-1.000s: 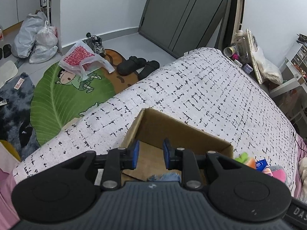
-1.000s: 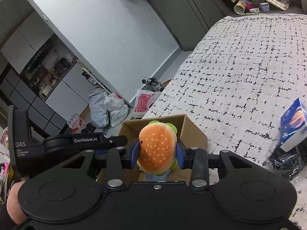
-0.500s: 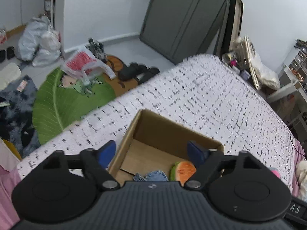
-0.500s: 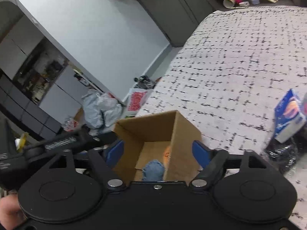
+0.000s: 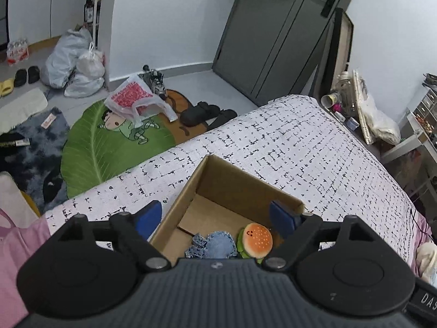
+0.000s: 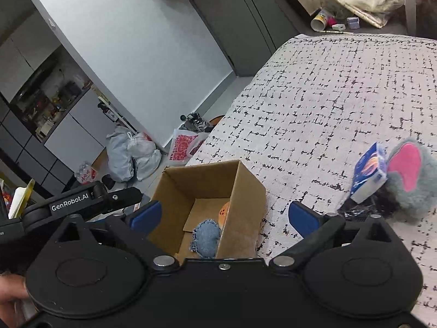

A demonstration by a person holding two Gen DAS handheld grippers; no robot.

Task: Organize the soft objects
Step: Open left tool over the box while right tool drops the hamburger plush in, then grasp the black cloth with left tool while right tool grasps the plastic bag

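Both tools angled down over the cardboard box [image 5: 224,188] on the bed [image 5: 300,147]. The left tool [image 5: 215,218] gaped wide and empty; the right tool [image 6: 222,214], jaws opening, gripped nothing. Inside the box lay two soft objects: one burger plush [image 5: 258,240], one denim pouch [image 5: 218,246]

The right gripper [image 6: 222,216] hangs over an open cardboard box [image 6: 245,205] near the bed's [image 6: 341,95] foot edge, its jaws opening with nothing gripped. Inside lie a denim plush [image 6: 206,239] and an orange burger toy [image 6: 225,211] against the right wall. A blue carton [image 6: 368,170] touches a grey plush [image 6: 412,183] toward the right edge
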